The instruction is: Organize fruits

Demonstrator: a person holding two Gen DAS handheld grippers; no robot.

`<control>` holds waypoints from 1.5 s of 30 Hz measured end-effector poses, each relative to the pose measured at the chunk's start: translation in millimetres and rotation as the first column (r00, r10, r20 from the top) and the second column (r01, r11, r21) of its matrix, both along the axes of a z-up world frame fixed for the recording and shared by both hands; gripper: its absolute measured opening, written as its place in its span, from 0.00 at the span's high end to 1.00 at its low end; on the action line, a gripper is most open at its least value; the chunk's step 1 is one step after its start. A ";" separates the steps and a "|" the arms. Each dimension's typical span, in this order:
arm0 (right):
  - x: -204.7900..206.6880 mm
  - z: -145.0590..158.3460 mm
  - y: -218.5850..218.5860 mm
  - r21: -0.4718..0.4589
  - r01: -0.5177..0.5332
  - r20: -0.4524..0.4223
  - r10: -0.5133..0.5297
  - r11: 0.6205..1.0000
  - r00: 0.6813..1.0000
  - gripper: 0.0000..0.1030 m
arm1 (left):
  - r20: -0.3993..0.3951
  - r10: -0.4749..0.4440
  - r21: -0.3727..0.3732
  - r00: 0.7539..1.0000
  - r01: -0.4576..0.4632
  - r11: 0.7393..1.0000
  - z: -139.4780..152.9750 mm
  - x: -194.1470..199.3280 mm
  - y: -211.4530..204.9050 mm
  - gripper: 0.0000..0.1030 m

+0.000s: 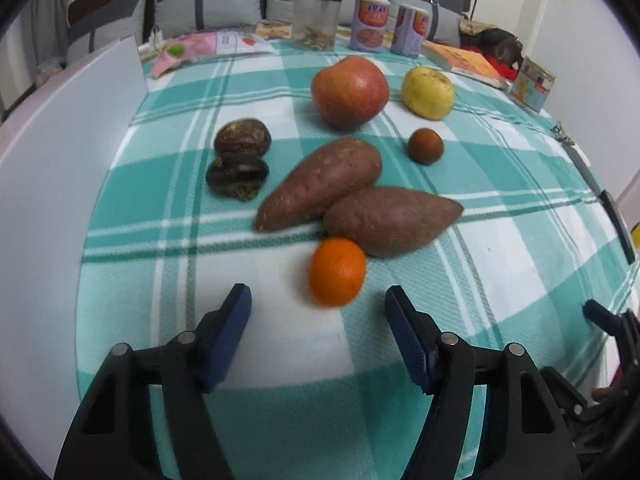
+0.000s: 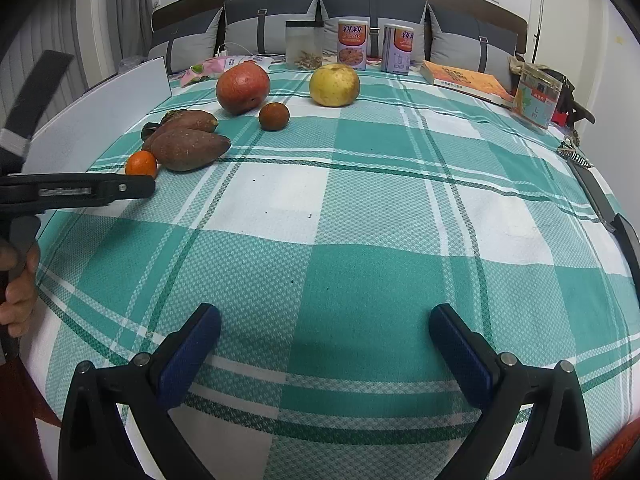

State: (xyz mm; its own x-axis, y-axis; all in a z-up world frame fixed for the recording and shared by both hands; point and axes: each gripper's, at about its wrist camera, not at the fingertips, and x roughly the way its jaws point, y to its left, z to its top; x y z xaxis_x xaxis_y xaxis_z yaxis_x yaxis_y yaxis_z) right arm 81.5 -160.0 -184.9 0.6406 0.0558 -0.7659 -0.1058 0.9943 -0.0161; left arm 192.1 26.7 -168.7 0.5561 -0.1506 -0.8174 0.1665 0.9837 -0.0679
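On the green-and-white checked cloth [image 1: 500, 280] lies a small orange [image 1: 337, 271], just in front of two sweet potatoes [image 1: 320, 184]. My left gripper [image 1: 318, 294] is open, its blue fingertips on either side of the orange's near edge without touching it. Behind sit a red apple [image 1: 350, 92], a yellow apple [image 1: 428, 92], a small brown round fruit [image 1: 425, 146] and two dark wrinkled fruits [image 1: 240, 156]. My right gripper [image 2: 325, 314] stands open over bare cloth, far from the fruit. From the right wrist view the left gripper [image 2: 148, 186] reaches in beside the orange [image 2: 141, 163].
A white board [image 1: 60, 160] runs along the left edge. At the back stand a clear jar [image 1: 316, 20], two cans [image 1: 368, 24], a book [image 1: 464, 60] and a small box [image 1: 534, 84], with grey cushions behind. A hand [image 2: 16, 292] holds the left tool.
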 end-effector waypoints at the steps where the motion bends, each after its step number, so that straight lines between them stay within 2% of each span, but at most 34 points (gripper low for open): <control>1: 0.0 0.0 0.0 0.000 0.000 0.000 0.000 1.000 1.000 0.00 | 0.003 0.001 -0.001 1.000 -0.001 1.000 0.4 2.3 0.7 0.31; 4: 0.0 -0.2 0.1 0.000 0.000 -0.001 0.000 1.000 1.000 0.00 | 0.018 0.015 -0.021 1.000 -0.014 1.000 3.5 6.0 4.4 0.35; 5: 0.1 0.1 0.0 0.000 0.000 -0.001 0.000 1.000 1.000 0.00 | 0.019 0.009 -0.036 1.000 -0.008 0.999 3.8 6.5 5.2 0.49; 6: 0.3 0.0 0.1 0.000 0.000 -0.001 0.000 1.000 1.000 0.00 | 0.011 -0.003 -0.048 1.000 0.004 0.999 3.0 7.3 5.1 0.72; 7: 0.2 0.0 0.0 0.000 0.000 -0.001 0.000 1.000 1.000 0.00 | -0.001 -0.018 -0.054 1.000 0.018 0.998 2.0 7.3 4.1 0.76; 10: 0.3 0.0 0.1 0.000 0.000 -0.002 0.000 1.000 1.000 0.00 | 0.009 -0.024 -0.041 1.000 0.024 0.999 4.9 -0.3 3.7 0.76; 17: 0.9 -0.1 0.5 0.000 0.001 -0.002 -0.001 1.000 1.000 0.00 | -0.051 0.028 -0.092 0.998 -0.033 0.995 14.7 -38.6 28.3 0.76; 22: 0.7 -0.1 0.2 0.000 0.004 -0.002 -0.004 1.000 1.000 0.00 | -0.054 0.037 -0.064 0.998 -0.040 0.997 11.3 -60.5 32.3 0.76; 25: 0.8 0.0 0.0 -0.001 0.004 -0.001 -0.004 1.000 1.000 0.00 | -0.061 0.059 -0.067 0.996 -0.063 0.996 5.8 -59.6 35.6 0.74; 26: 0.9 0.0 0.1 -0.001 0.004 -0.001 -0.004 1.000 1.000 0.00 | -0.055 0.067 -0.069 0.996 -0.071 0.995 4.9 -60.0 36.5 0.70; 28: 0.8 0.3 -0.2 -0.001 0.003 0.000 -0.003 1.000 1.000 0.00 | -0.041 0.079 -0.052 0.996 -0.081 0.995 4.4 -60.3 37.1 0.56; 30: 0.9 0.4 -0.6 0.000 0.002 0.000 -0.002 1.000 1.000 0.00 | -0.029 0.088 -0.031 0.996 -0.089 0.996 4.8 -61.8 36.8 0.28; 31: 0.3 0.4 0.0 -0.001 0.003 0.000 -0.003 1.000 1.000 0.00 | -0.022 0.098 -0.023 0.995 -0.098 0.995 5.1 -63.4 37.4 0.24; 36: 0.4 0.4 -0.2 -0.001 0.003 0.000 -0.003 1.000 1.000 0.00 | -0.049 0.119 -0.039 0.992 -0.121 0.992 3.3 -66.0 43.1 0.23; 42: 0.8 0.6 -0.1 0.000 0.001 -0.004 -0.001 1.000 1.000 0.00 | -0.054 0.109 -0.059 0.993 -0.112 0.992 14.0 -69.5 40.6 0.22; 45: 5.1 6.0 -1.2 0.011 -0.016 -0.057 0.017 1.000 0.998 0.00 | -0.050 0.094 -0.060 0.994 -0.097 0.993 23.4 -79.8 39.3 0.22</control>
